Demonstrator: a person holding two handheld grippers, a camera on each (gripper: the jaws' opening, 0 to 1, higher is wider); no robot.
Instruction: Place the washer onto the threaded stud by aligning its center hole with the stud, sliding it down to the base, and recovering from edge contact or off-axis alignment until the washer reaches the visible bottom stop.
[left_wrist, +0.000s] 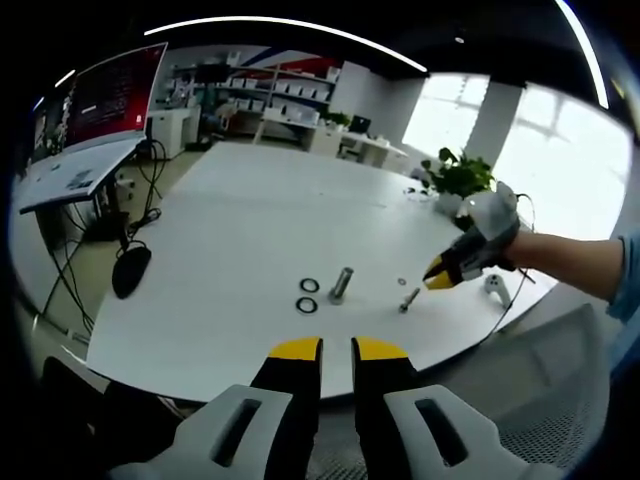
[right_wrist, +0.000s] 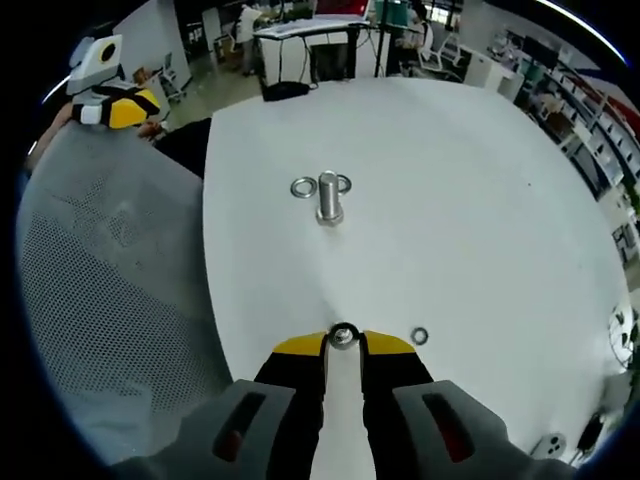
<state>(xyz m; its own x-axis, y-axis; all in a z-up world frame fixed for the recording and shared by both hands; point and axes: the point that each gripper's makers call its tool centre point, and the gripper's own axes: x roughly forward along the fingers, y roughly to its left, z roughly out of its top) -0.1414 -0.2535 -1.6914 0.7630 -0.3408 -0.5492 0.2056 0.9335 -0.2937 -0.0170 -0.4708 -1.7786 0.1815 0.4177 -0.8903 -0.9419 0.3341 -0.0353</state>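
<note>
We see a white tabletop (right_wrist: 450, 180) w/ rounded edge. Near its middle a threaded stud (right_wrist: 329, 197) stands upright; two washers lie flat just beside it, one (right_wrist: 303, 187) on one side, another (right_wrist: 343, 183) partly behind it. Closer to the table edge in the right gripper view, a small washer (right_wrist: 420, 336) lies flat on its own. In the left gripper view a small bolt-like piece (left_wrist: 409, 299) sits apart from the stud, and a white fitting (left_wrist: 497, 287) lies near the rim.

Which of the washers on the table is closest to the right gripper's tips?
The washer sitting right at the right gripper tips. A smaller washer lies just beside them, and two more flank the distant upright stud.
</note>
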